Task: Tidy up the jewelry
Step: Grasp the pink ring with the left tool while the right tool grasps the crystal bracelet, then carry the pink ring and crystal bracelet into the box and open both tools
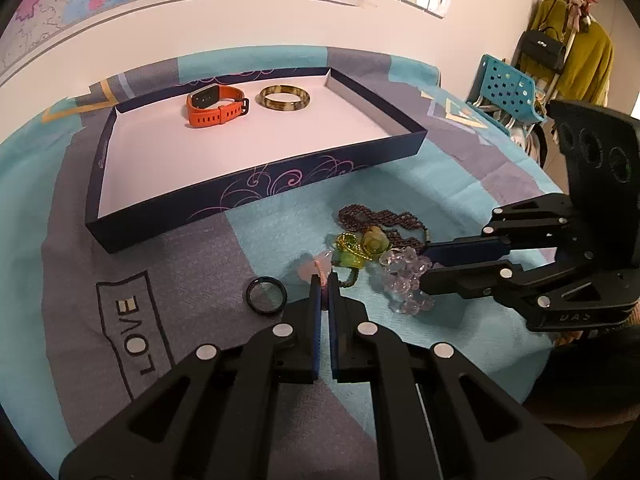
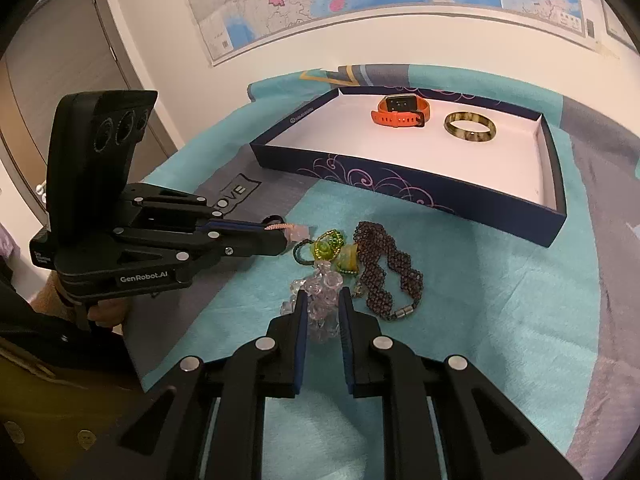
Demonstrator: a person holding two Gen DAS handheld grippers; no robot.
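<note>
Jaws first: those of the left gripper (image 1: 326,280) are pinched nearly together on a thin pink cord (image 2: 275,225) with a pale pink stone (image 2: 298,233) at its end, while those of the right gripper (image 2: 323,300) stand narrow around the clear bead bracelet (image 2: 320,288); whether the pads press on it I cannot tell.

Biggest thing on the table (image 1: 200,264) is the dark blue tray (image 1: 256,196), stiff card, light, already holding the orange watch (image 1: 214,106) and the mottled bangle (image 1: 285,98), both rigid and easy to set down.

Next comes the brown beaded necklace (image 2: 376,264), lying limp in a loop just beside the clear beads. It will likely sag and swing; its metal clasp looks the surest place to take hold.

Clear beads look hard, smooth and slippery, so a grip across the string between beads should serve better.

Green trinkets (image 2: 332,252) are tangled with the rest and may drag along.

Smallest, the black ring (image 1: 266,290), stiff and thin, sits apart near the left gripper.
</note>
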